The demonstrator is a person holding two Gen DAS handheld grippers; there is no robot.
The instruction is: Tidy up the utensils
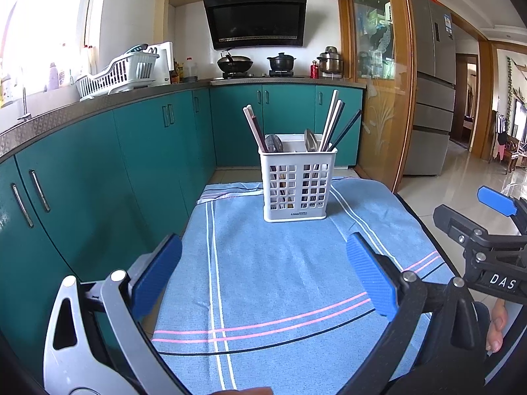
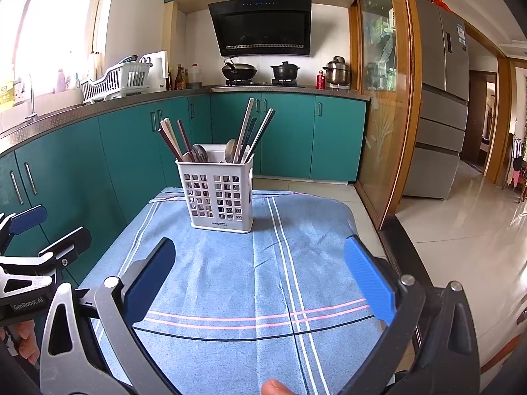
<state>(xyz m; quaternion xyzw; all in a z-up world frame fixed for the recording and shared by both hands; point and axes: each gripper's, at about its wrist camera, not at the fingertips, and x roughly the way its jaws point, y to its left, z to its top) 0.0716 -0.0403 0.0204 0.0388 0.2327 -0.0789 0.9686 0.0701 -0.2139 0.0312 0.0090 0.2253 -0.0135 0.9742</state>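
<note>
A white slotted utensil caddy stands upright at the far end of a blue striped cloth. It holds several chopsticks and spoons, all standing up. It also shows in the right wrist view with chopsticks leaning left and right. My left gripper is open and empty, low over the near part of the cloth. My right gripper is open and empty, likewise near the cloth's front. Each gripper shows at the edge of the other's view.
Teal cabinets and a counter with a white dish rack run along the left. A stove with a wok and pots is at the back. A glass sliding door and tiled floor lie to the right.
</note>
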